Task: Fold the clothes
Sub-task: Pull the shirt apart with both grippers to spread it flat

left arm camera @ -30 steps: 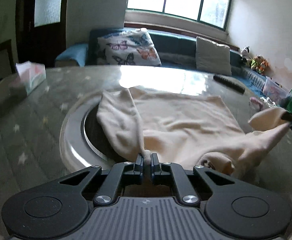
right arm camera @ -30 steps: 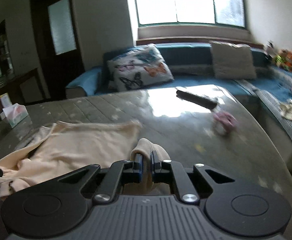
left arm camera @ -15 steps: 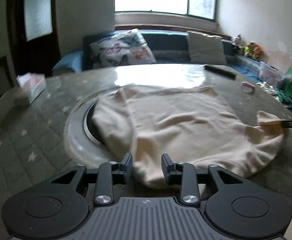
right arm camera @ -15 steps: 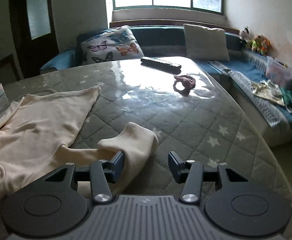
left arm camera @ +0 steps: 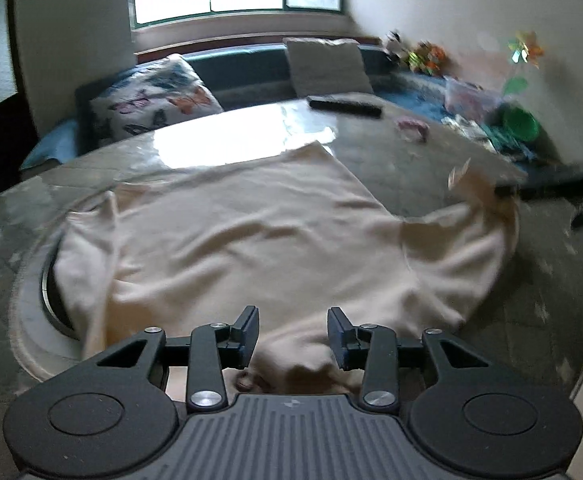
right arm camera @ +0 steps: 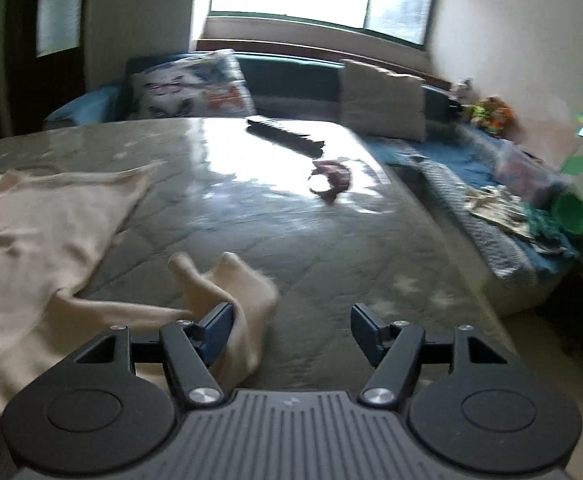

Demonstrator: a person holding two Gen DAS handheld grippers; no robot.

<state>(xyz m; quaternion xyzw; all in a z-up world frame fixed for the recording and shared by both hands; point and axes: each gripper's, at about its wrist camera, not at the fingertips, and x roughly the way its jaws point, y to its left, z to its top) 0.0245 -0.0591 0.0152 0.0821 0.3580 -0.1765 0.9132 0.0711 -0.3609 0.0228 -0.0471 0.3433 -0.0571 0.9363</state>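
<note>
A cream long-sleeved top lies spread on the quilted table, body flat and a little wrinkled. My left gripper is open, its jaws straddling the garment's near edge without holding it. In the right wrist view the same top lies at the left, with one sleeve end bunched against the left finger. My right gripper is wide open, nothing between its jaws. The right gripper also shows blurred in the left wrist view, beside the lifted sleeve cuff.
A black remote and a pink hair tie lie on the far table. A round metal ring is set in the table under the garment's left side. A sofa with cushions lies beyond; clutter and a green bowl sit right.
Both grippers went from shut on the sleeves to open, letting the cloth drop onto the table. The jaws have since opened wider, and the right sleeve end has shifted.
</note>
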